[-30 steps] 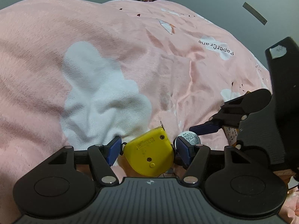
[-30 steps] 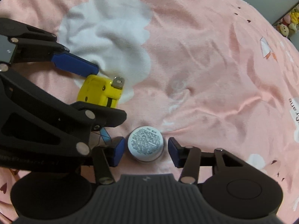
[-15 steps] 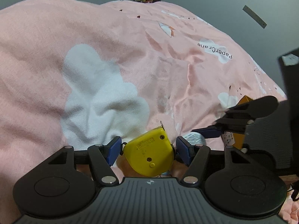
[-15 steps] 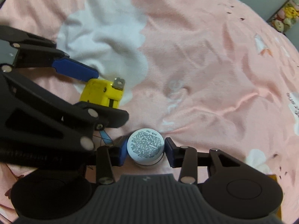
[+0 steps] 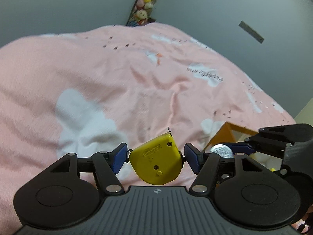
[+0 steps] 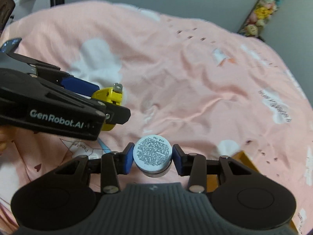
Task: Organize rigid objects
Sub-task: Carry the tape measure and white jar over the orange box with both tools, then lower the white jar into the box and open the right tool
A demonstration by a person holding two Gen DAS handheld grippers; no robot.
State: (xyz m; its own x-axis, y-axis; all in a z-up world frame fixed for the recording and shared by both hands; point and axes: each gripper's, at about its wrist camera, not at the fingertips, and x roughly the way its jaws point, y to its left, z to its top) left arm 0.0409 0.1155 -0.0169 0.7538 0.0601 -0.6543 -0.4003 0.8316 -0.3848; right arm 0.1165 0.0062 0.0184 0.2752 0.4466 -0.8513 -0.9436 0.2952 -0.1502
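Both grippers loaded and held above the bedding; carry to the orange box.

The left gripper is clamped on the yellow tape measure, blue pads on its two side edges; the right gripper is clamped on the round white jar across its lid. Both items hang clear of the pink blanket. Keep clamp pressure constant, move the two tools without crossing, and lower each item fully inside the orange box, near the right gripper, before releasing. The tape measure presents its flat face to the camera, its hook tab pointing forward and up; the jar's axis points toward the camera, label facing it.
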